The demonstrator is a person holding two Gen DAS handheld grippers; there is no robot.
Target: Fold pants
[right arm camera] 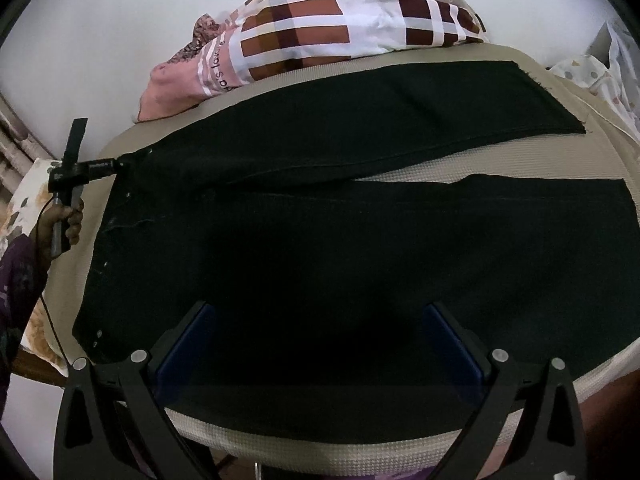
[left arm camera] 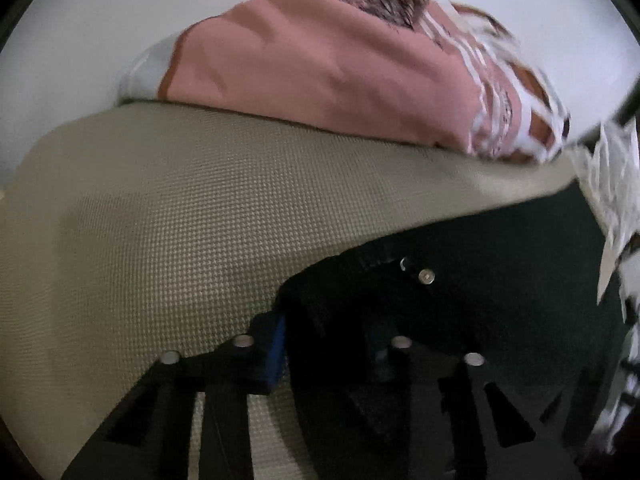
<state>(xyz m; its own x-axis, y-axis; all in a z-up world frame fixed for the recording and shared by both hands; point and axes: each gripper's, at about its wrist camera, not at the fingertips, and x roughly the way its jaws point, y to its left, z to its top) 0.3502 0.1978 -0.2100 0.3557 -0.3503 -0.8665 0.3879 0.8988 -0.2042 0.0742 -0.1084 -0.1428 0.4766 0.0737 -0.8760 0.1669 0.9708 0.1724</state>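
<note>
Pants (right arm camera: 320, 248), black, limp and soft, spread across centre frame on beige mattress (right arm camera: 400, 432); best gripped at waistband corners. Left hand-held gripper (right arm camera: 120, 166) clamps the waistband, centre left; right hand-held gripper (right arm camera: 316, 340) wide, empty.

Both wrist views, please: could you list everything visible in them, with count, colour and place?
pants: one pair, black, spread flat across the beige surface, two legs running to the right, the far leg angled away from the near one.
mattress cover: one, beige, woven texture, under the pants.
bedding pile: one heap, pink and brown-white checked, at the far edge by the wall.
wall: white, behind the bedding.
spotted fabric: white with small spots, far right.
left gripper: black, shut on the far waist corner of the pants.
left hand: one, holding the left gripper's handle.
right gripper: black with blue pads, open, above the near edge of the pants.
</note>
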